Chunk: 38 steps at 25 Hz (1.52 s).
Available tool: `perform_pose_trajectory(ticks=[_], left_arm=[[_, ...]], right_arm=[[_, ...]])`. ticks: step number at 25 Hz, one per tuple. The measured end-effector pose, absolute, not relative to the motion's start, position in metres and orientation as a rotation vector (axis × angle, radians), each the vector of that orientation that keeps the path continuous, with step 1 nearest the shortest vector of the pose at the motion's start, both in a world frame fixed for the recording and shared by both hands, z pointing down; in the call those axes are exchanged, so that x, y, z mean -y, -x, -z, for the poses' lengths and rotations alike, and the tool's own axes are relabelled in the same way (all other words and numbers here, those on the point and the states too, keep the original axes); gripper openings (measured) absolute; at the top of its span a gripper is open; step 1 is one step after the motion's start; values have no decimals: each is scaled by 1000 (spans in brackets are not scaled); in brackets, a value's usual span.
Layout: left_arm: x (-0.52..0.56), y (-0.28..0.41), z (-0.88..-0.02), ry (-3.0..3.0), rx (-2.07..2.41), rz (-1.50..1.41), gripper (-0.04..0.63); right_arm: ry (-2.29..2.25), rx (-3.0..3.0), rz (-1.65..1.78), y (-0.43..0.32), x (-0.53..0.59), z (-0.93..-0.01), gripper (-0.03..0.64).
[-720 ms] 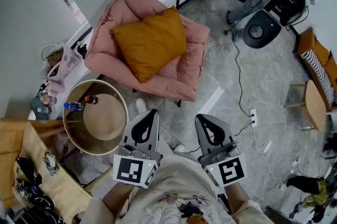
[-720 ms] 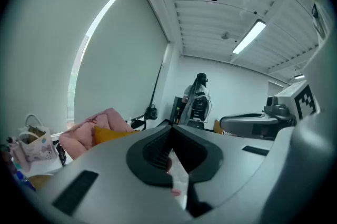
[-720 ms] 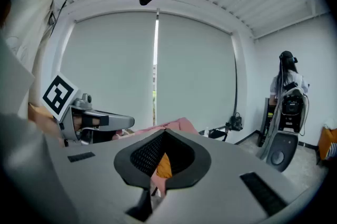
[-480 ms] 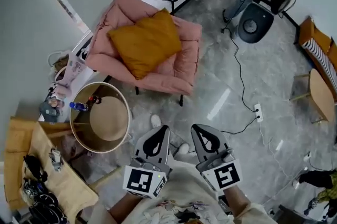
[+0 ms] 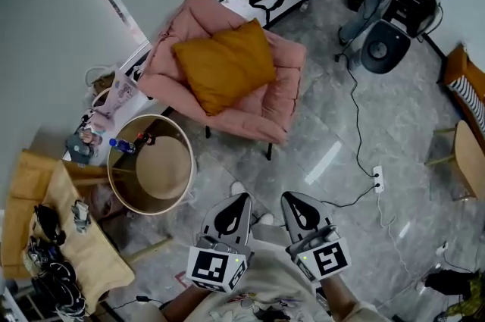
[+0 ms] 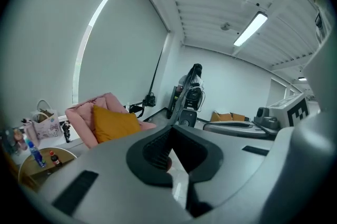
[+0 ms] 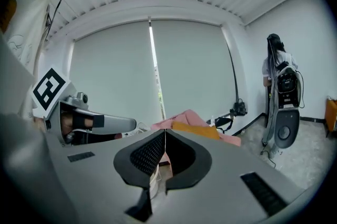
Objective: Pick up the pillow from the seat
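Note:
An orange pillow [image 5: 224, 64] lies on the seat of a pink padded armchair [image 5: 284, 97] in the upper middle of the head view. It also shows far off as the pillow [image 6: 112, 124] in the left gripper view and as an orange strip, the pillow [image 7: 196, 128], in the right gripper view. My left gripper [image 5: 238, 200] and right gripper [image 5: 292, 198] hang side by side near my body, well short of the chair. Both are shut with nothing between the jaws.
A round beige side table [image 5: 154, 170] with two small bottles [image 5: 121, 145] stands left of the chair. Cluttered wooden furniture [image 5: 53, 237] fills the lower left. A power cable and socket strip [image 5: 377, 178] lie on the grey floor at right. An office chair [image 5: 390, 40] stands upper right.
The head view has shifted, so the armchair and pillow sit slightly lower and more to the right. Both grippers stay shut, low in front of my body.

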State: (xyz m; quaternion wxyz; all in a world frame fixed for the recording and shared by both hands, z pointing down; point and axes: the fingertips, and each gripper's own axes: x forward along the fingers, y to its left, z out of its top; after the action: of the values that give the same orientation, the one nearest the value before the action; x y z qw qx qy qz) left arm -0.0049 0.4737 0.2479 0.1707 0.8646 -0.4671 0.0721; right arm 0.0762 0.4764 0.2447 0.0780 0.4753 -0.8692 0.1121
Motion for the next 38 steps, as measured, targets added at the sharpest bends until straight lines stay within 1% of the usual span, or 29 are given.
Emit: perform_pose_trajectory(ticks=[6,12,19,27,34,38], left_arm=[[-437,17,-254,-2431,1367,-199,5],[-386,38,-250,-2398,1409,-150,5],[-335,62,-248,-2381,1404,-120,5],[-299,80,-262,-2341,1376,-96,5],[-286,86,-267,-2300,1379,-90,5],[-277,77,-265,-2294,1410,-99,5]], right_arm=[[-1409,2594,-415,-79,-440,-258,20],[-1381,2620,-399,-63,-388,-245,20],[-1402,2622,-455,-40,-330,-237,20],[-1451,2549,-525,-38,-303,-249,20],[-1447,2551,-532,-40,-289,-245,20],[-1416,2583,-518,-48,-277,-242,20]])
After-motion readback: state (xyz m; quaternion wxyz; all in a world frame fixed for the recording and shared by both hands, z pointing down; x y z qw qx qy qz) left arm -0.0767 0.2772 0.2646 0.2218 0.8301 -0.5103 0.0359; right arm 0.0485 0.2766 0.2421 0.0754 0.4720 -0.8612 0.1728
